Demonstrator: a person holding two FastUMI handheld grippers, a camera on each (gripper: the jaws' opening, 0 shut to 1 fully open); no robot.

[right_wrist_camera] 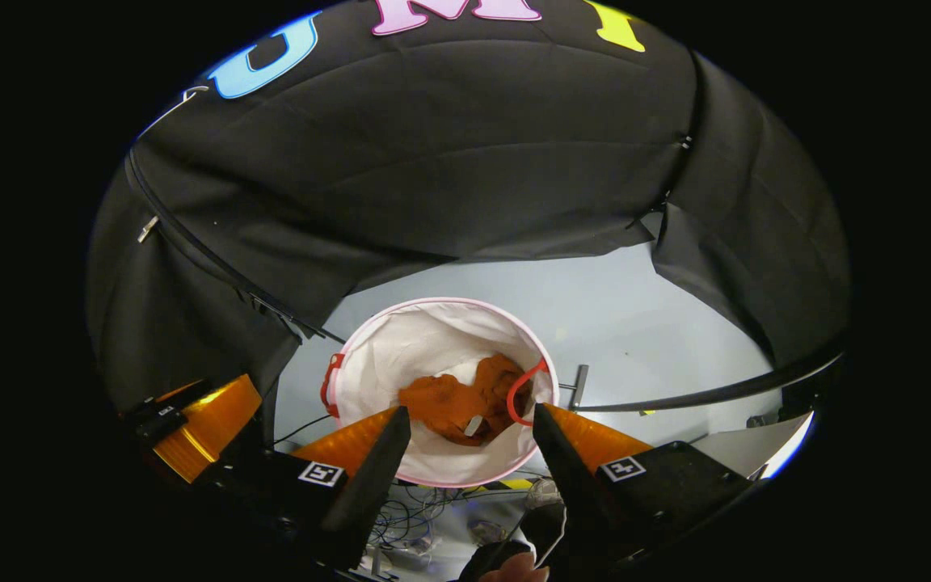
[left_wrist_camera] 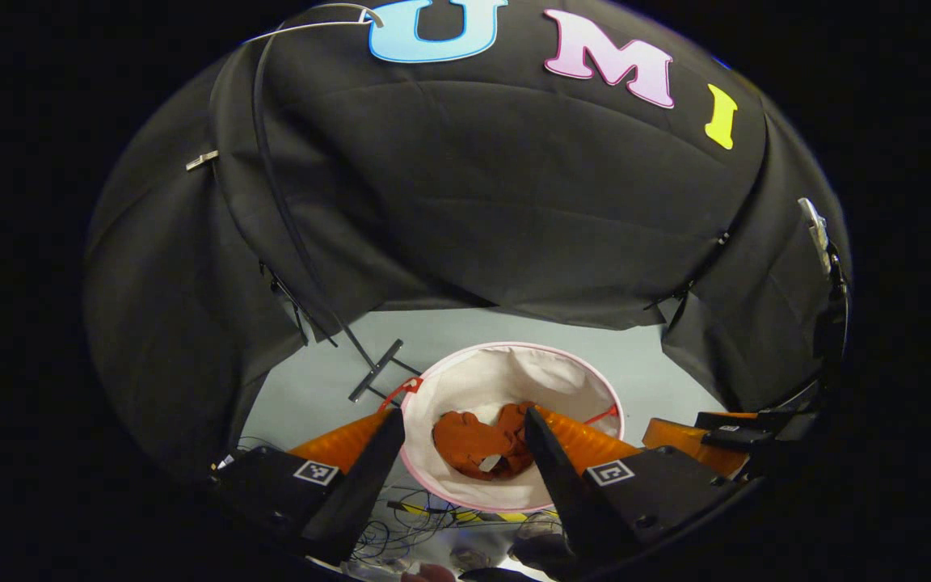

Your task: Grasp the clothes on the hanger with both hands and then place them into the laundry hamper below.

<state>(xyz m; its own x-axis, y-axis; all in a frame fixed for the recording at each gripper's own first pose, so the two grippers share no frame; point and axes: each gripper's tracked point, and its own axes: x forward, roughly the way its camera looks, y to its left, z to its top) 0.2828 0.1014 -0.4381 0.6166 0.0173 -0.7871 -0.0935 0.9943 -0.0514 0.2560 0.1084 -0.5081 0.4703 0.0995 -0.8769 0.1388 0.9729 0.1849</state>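
So the orange clothes (left_wrist_camera: 478, 444) are sitting crumpled at the bottom of the laundry hamper (left_wrist_camera: 514, 380), a round white fabric one with a pink rim and red handles. It stands on the pale grey floor (left_wrist_camera: 312, 388).

In the left gripper view, going left to right with the hamper as the reference: a black stand foot (left_wrist_camera: 375, 370) lies on the floor just left of the hamper's rim, with a thin black pole rising from it up along the booth cloth. The left tool (left_wrist_camera: 463, 432) hangs above the hamper with its fingers spread wide, released, nothing between them; the clothes show in the gap. Off to the right of the hamper you can see the other tool's orange body (left_wrist_camera: 688, 440).

In the right gripper view, the left tool's orange body (right_wrist_camera: 207, 424) sits well left of the hamper (right_wrist_camera: 425, 339). The right tool (right_wrist_camera: 471, 428) is also above the hamper, fingers apart and released, with the clothes (right_wrist_camera: 453, 400) showing between them, near one red handle (right_wrist_camera: 524, 388). Right of the hamper a small metal foot (right_wrist_camera: 579, 386) lies on the floor (right_wrist_camera: 635, 323). A tangle of cables (right_wrist_camera: 409, 517) lies on the floor on the near side of the hamper.
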